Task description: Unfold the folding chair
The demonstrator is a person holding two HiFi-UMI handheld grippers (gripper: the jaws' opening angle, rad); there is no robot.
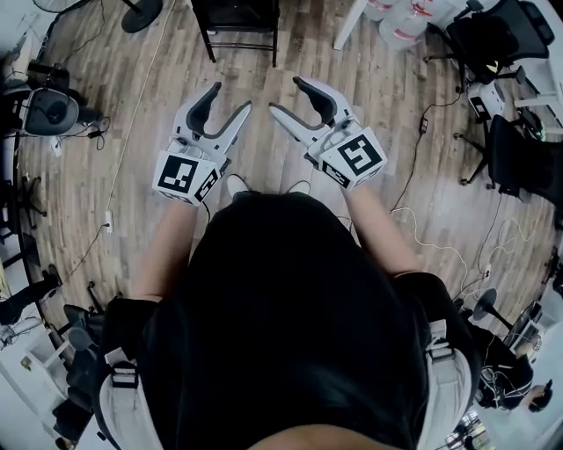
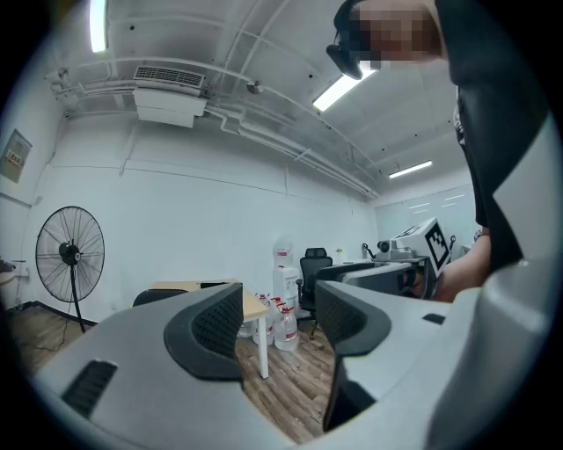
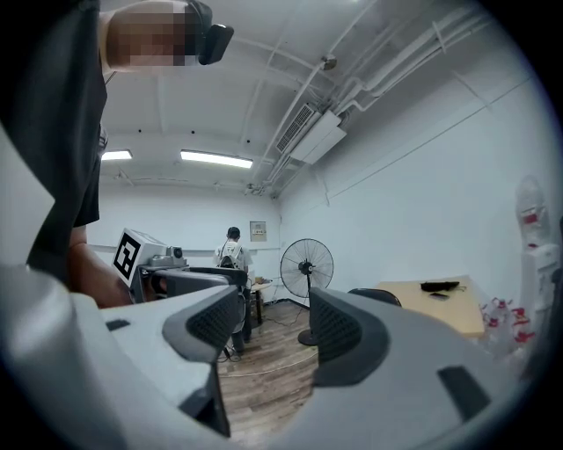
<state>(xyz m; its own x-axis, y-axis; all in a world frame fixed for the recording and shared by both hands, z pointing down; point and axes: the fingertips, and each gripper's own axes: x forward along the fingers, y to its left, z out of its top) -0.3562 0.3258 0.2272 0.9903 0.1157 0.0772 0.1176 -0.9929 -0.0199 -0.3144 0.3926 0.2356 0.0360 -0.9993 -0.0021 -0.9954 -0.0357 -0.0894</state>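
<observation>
Held level with tips angled inward, the left tool (image 1: 230,98) and right tool (image 1: 286,95) both gape wide.

Open over brown wood-plank floor (image 1: 264,88) ahead; blocked beyond by black metal-framed folding chair (image 1: 236,22), clear plastic water jugs (image 1: 400,26), black office chairs (image 1: 515,154) rightward.

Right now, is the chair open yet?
Not yet; nothing looks done. In hand: nothing. The left gripper and right gripper both hang open and empty above the floor. The dark chair stands ahead, untouched and only partly in view, so I can't tell how folded it is. Left to do: reach it, grab it and open it.
</observation>
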